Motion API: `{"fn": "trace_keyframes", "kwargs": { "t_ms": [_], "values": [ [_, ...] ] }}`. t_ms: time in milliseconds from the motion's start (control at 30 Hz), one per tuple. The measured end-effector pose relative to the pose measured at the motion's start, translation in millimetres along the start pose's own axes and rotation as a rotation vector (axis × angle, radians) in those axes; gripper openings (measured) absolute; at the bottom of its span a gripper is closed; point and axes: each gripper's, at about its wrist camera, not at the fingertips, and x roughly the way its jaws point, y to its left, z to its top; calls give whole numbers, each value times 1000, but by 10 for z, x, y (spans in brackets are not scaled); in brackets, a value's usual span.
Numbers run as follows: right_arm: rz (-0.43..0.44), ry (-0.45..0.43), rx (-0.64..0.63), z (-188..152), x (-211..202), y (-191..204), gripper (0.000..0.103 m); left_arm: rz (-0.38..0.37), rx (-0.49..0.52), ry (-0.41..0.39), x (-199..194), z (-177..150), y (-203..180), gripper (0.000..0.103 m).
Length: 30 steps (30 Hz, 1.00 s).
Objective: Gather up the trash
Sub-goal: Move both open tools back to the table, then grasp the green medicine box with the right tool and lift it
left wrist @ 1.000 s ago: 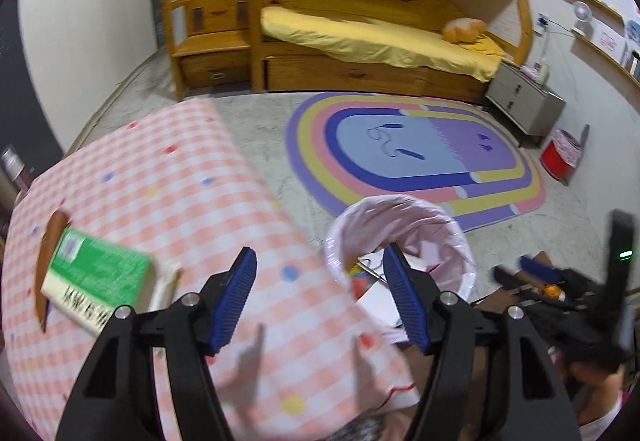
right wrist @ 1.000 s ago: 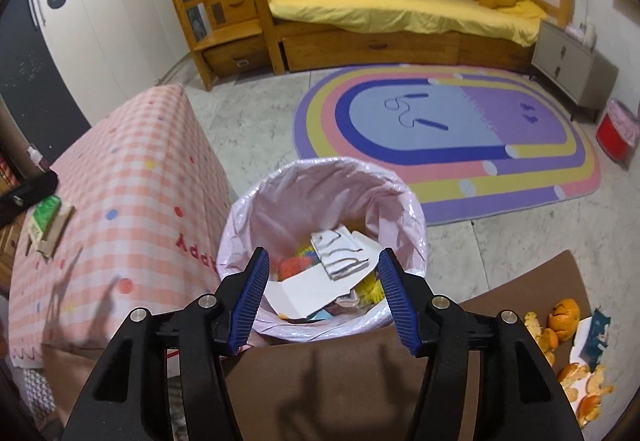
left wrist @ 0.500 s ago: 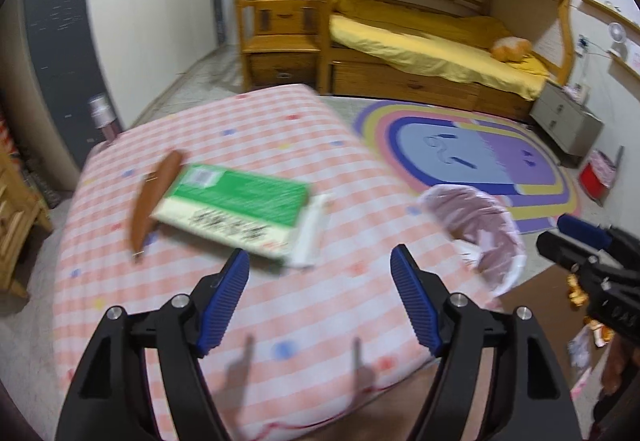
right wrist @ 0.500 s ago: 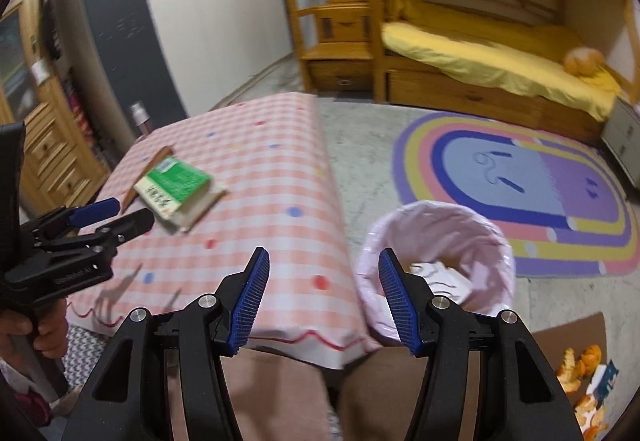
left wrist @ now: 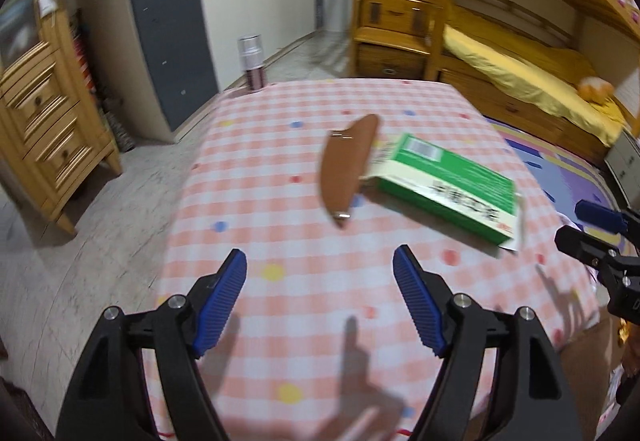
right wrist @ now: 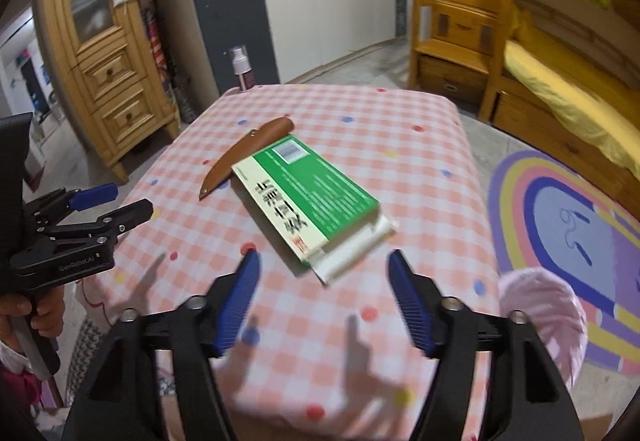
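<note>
A green and white carton (left wrist: 444,187) (right wrist: 310,197) lies flat on the pink checked table (left wrist: 280,321) (right wrist: 420,181), with a brown pointed wrapper (left wrist: 348,165) (right wrist: 244,155) touching its far end. My left gripper (left wrist: 320,301) is open and empty, above the table short of the wrapper; it also shows at the left of the right wrist view (right wrist: 110,203). My right gripper (right wrist: 322,301) is open and empty, just short of the carton's near end; it also shows at the right edge of the left wrist view (left wrist: 580,221). The pink-lined bin (right wrist: 544,305) stands beside the table's right side.
A spray bottle (left wrist: 251,61) (right wrist: 241,67) stands at the table's far corner. A wooden cabinet (right wrist: 104,53) is to the left, a bunk bed (left wrist: 520,81) with wooden steps to the right, and a rainbow rug (right wrist: 568,225) on the floor.
Both grippers have swung left from the bin to over the table. The carton and wrapper are now in front of them. Both jaws stayed open and empty.
</note>
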Motion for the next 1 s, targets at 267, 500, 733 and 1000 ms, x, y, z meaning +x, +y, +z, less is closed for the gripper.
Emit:
{"fn": "trace_keyframes", "kwargs": {
  "t_ms": [267, 500, 733, 1000],
  "values": [
    [21, 25, -139, 365, 703, 117, 88, 34, -38, 33, 256, 105, 233, 78],
    [131, 99, -122, 459, 986, -2, 91, 29, -51, 60, 407, 137, 274, 79],
    [240, 171, -194, 282, 827, 173, 91, 24, -38, 64, 389, 88, 228, 79],
    [100, 167, -316, 113, 842, 458, 89, 31, -21, 68, 356, 47, 178, 80]
  ]
}}
